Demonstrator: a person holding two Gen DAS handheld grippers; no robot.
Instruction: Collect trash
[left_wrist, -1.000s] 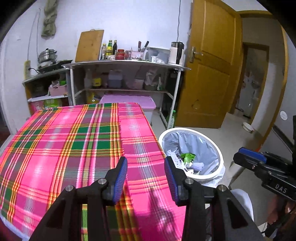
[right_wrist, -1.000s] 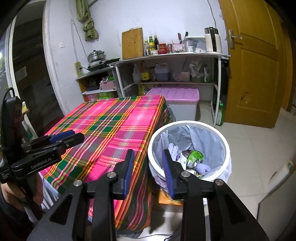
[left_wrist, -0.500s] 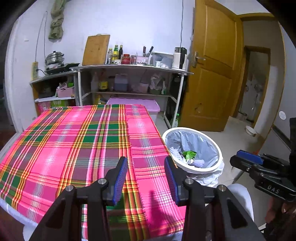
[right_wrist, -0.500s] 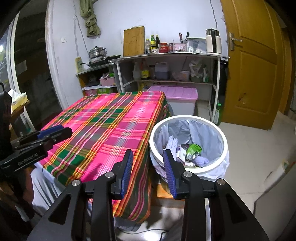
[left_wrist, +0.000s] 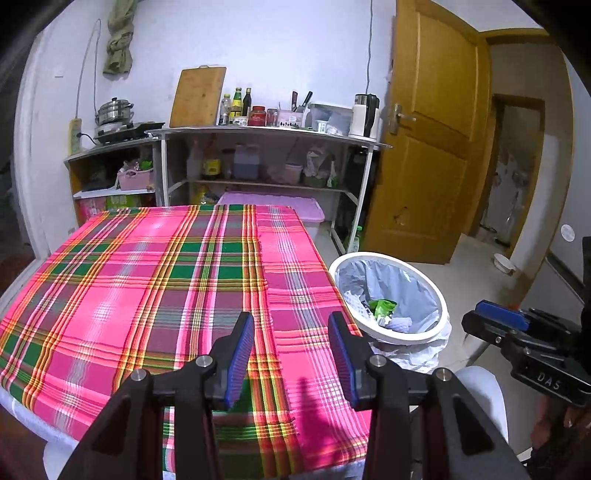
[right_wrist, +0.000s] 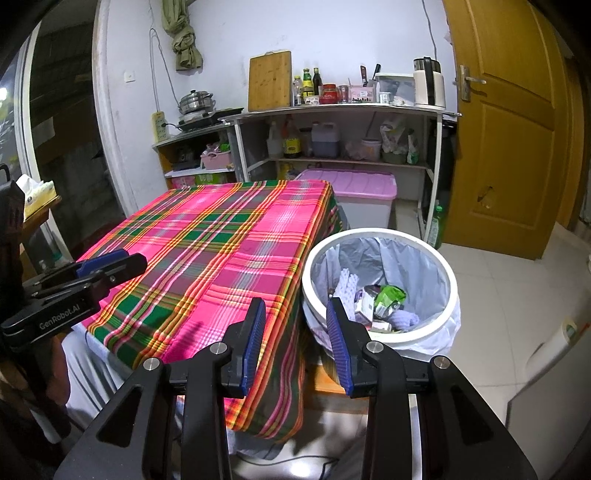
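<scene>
While both grippers hang in the air with nothing between their blue pads, the trash sits in the white bin (right_wrist: 380, 284), well clear of either set of jaws. Left gripper (left_wrist: 291, 354): jaws spread wide, empty, hovering over the near edge of the plaid tablecloth (left_wrist: 155, 280). Right gripper (right_wrist: 295, 343): jaws also spread, empty, hovering over the tablecloth's near right corner, just beside the bin rim.

Bin stands on the floor at the table's right side, lined with a grey bag (right_wrist: 417, 269). Inside: green wrapper (right_wrist: 389, 295), white dotted paper (right_wrist: 347, 284), a pale purple crumpled piece (right_wrist: 404, 317), other scraps too jumbled to tell apart. In the right wrist view the bin contents lie ahead and slightly right of the right finger tip, lower than the jaws. In the left wrist view the bin (left_wrist: 391, 295) is ahead-right of the left jaws, with the green wrapper (left_wrist: 382, 306) visible in it.

No loose trash visible on the tablecloth. Each gripper shows at the edge of the other's view. Behind the table: shelf unit (right_wrist: 343, 110), pink-lidded storage box (right_wrist: 354, 188), wooden door (right_wrist: 506, 122).
</scene>
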